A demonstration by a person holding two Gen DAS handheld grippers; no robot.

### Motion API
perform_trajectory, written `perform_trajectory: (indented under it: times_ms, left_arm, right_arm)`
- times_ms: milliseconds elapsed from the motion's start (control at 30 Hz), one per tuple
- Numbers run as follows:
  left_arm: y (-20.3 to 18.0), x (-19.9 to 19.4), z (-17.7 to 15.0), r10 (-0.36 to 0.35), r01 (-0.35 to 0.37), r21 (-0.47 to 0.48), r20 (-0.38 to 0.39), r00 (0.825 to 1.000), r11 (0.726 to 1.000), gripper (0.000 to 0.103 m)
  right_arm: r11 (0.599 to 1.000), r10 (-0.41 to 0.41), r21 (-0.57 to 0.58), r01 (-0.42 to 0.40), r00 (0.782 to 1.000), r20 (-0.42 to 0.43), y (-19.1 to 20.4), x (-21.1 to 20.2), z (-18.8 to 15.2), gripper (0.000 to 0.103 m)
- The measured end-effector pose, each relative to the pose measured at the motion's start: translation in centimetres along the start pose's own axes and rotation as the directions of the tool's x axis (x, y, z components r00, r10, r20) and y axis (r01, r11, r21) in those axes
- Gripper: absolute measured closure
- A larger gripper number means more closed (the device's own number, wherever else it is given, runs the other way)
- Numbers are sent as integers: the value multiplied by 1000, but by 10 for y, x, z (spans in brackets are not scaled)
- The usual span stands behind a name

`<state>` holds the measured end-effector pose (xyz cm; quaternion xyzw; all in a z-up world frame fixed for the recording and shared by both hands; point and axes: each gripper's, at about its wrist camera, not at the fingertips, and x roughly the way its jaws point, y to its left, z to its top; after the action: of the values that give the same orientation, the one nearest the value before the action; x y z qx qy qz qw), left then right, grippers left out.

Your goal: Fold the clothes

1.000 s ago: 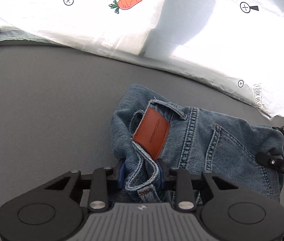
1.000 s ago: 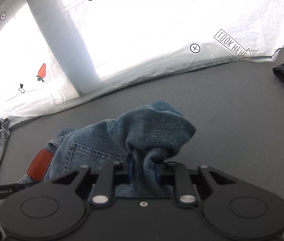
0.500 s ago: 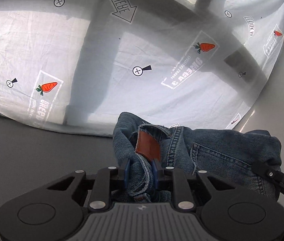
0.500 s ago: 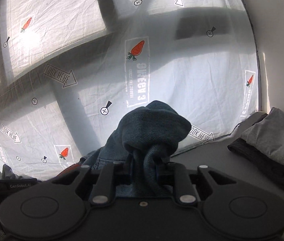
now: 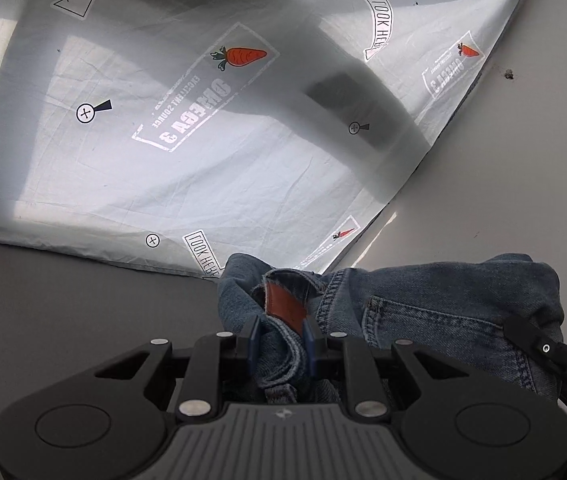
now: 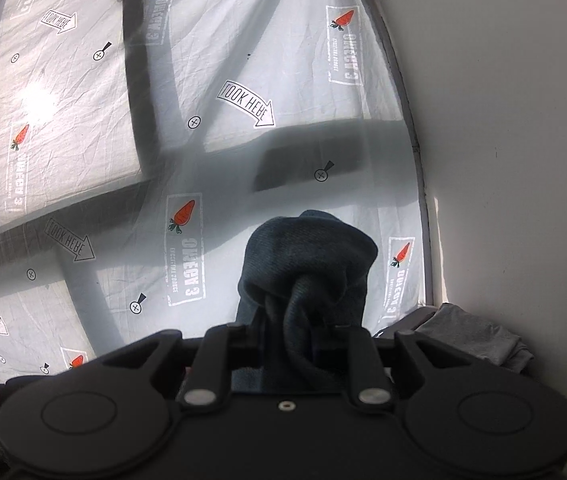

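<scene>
A pair of blue jeans hangs in the air between both grippers, above the grey table. My left gripper is shut on the waistband just below the brown leather patch. The right gripper is shut on a bunched fold of the same jeans, which looks dark against the bright backdrop. In the left wrist view the other gripper's black body shows at the right edge, behind the denim. The legs of the jeans are out of sight below.
A white sheet printed with carrots and arrows covers the window behind the table. A plain white wall stands to the right. A folded grey garment on a dark one lies at the table's right end.
Both grippers have lifted the jeans off the table and tilted upward. The views now show more backdrop and wall and less table.
</scene>
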<state>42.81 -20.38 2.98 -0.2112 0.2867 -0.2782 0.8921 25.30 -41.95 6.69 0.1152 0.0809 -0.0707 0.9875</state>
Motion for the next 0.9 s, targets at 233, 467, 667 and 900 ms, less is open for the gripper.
perform_trajectory:
  times_ms: [233, 467, 667, 900]
  left_arm:
    - [-86, 101, 25, -127, 126, 80, 16, 992, 989, 101]
    - [-82, 212, -7, 46, -17, 223, -128, 991, 975, 97]
    - [-19, 278, -59, 202, -131, 237, -311, 929, 963, 57]
    - [-2, 282, -123, 77, -54, 60, -504, 860, 997, 44]
  right_arm:
    - [991, 30, 131, -36, 998, 53, -92, 65, 18, 84]
    - [984, -132, 110, 142, 987, -94, -168, 155, -27, 86]
    - [928, -230, 267, 260, 963, -139, -257, 158, -36, 86]
    - [910, -188, 352, 220, 975, -122, -253, 138, -29, 86]
